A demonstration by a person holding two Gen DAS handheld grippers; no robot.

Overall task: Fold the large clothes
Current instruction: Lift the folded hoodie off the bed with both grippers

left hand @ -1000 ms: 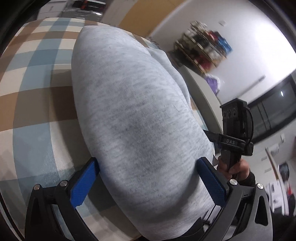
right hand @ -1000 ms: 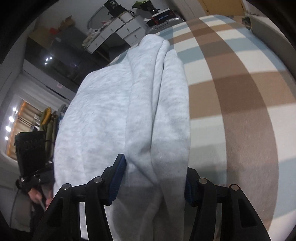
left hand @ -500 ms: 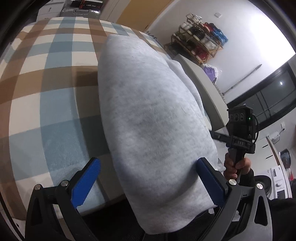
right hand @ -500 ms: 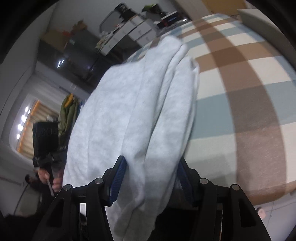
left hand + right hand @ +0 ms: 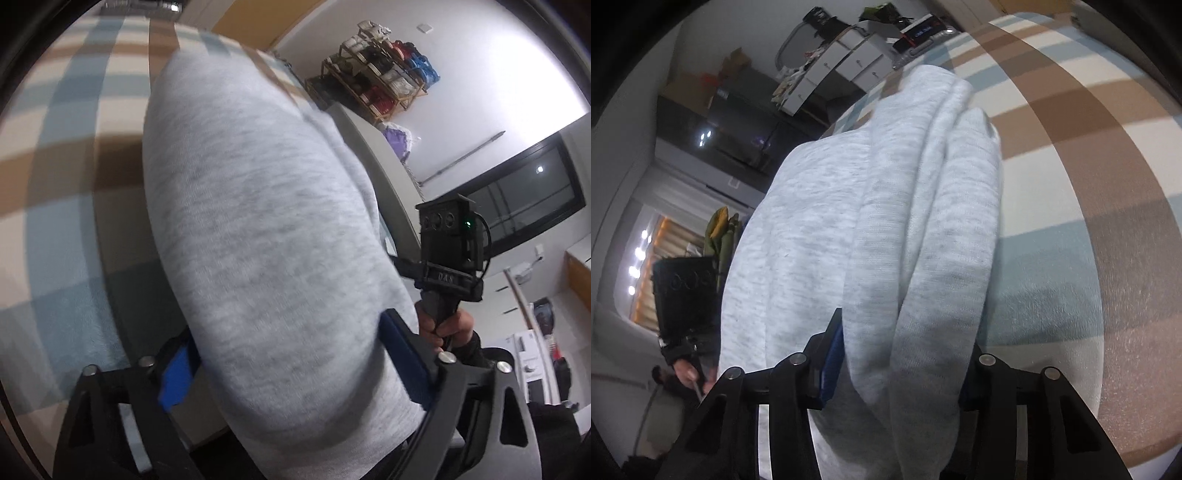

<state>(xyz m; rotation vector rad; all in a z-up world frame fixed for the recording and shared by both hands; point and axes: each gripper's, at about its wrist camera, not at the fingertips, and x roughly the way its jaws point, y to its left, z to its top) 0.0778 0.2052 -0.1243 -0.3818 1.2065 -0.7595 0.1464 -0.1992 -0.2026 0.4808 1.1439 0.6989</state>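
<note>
1. Closest in: the left gripper [image 5: 291,354] is closing its jaws around a thick, rounded bundle of the grey sweatshirt [image 5: 258,221]. The blue pads [image 5: 400,354] are sitting tight against the cloth on both sides, so I'd call that a wide grip on a fat fold.
2. The right gripper [image 5: 901,354] is closing too, set narrower, with a bunched, ridged edge of the sweatshirt [image 5: 886,229] running between its pads. It looks pinched in there.
3. Further out, the sweatshirt is stretching away from both grippers and lying on the checked blanket [image 5: 66,155], which is brown, blue and cream. The far end is resting on the blanket [image 5: 1089,147], the near end is hanging past its front edge.
4. The right gripper is also showing in the left view [image 5: 448,258], held in a hand [image 5: 447,325] just beside the sweatshirt.
5. My guess on doing this step well: both sides should be gripping all the layers, not only the top one, and moving at the same pace and height, otherwise the fold is going crooked.
6. Way back: a shoe rack [image 5: 384,70] and white drawers [image 5: 849,62]. Not in the way.
</note>
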